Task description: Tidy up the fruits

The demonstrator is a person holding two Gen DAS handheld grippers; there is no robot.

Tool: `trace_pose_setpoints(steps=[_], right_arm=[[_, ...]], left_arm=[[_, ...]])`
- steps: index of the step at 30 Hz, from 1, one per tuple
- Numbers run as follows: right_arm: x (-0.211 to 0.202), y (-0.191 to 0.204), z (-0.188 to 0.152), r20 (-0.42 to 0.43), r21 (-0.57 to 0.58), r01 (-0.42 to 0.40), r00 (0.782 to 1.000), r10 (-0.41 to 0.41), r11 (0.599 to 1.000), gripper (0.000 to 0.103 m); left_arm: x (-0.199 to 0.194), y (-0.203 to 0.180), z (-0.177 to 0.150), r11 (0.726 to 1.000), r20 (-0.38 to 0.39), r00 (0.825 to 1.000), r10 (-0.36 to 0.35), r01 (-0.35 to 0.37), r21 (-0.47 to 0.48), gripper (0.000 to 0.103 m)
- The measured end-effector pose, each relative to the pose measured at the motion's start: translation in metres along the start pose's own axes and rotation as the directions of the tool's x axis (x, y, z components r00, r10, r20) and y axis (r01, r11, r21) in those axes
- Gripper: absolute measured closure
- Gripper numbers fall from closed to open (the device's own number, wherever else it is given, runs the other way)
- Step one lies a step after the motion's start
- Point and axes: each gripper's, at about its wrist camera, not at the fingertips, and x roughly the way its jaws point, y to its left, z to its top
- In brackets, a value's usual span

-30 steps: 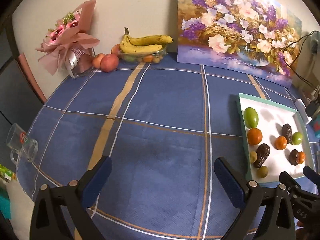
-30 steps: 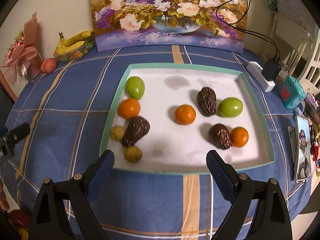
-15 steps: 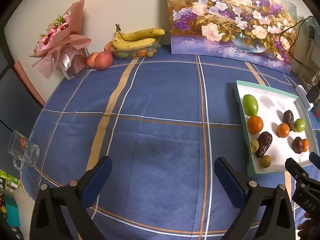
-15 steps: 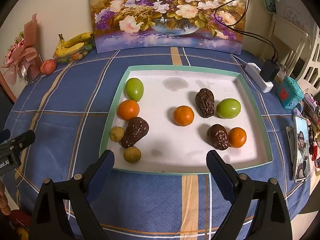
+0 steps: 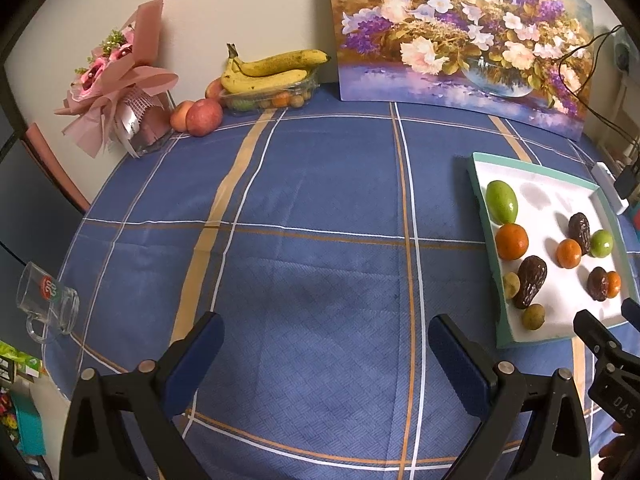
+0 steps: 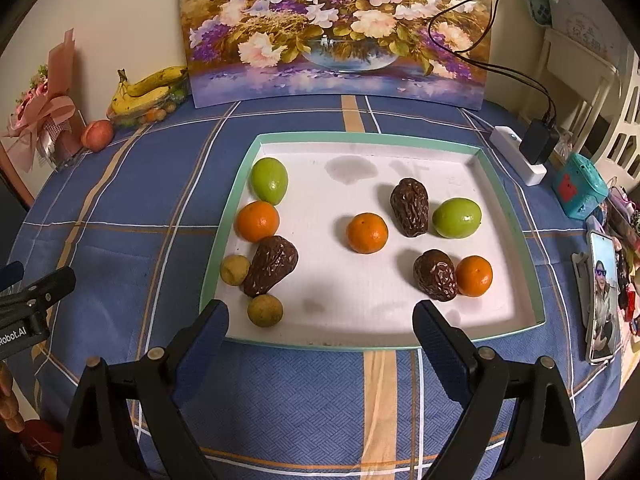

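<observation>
At frame left, the left gripper [image 5: 326, 354] hangs released over bare blue tablecloth [image 5: 312, 208]. Mid-frame in the right view, the right gripper [image 6: 320, 334], also spread wide, faces the green-rimmed tray [image 6: 230, 216] holding oranges [image 6: 367, 233], wrinkled brown dates [image 6: 409, 207] and green fruits [image 6: 457, 217].

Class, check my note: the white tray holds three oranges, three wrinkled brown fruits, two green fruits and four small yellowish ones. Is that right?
Not quite: the tray holds only two small yellowish fruits, both near its left edge, as the right wrist view shows. The three oranges, three brown fruits and two green fruits are right.

three oranges [image 6: 367, 233], three dates [image 6: 409, 207], two green fruits [image 6: 269, 180], two small yellow fruits [image 6: 265, 310], one tray [image 6: 508, 208]
</observation>
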Motion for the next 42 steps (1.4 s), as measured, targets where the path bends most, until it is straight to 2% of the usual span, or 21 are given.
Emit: trace_pose_setpoints(steps=[42], right_arm=[[0.0007,-0.004,-0.0001,-0.004,0.021,0.019,1.0,-0.019,1.0,0.009]], left_arm=[[0.007,0.0027,-0.0023,1.0,-0.034,0.999,0.005,-0.005,-0.004,0.0]])
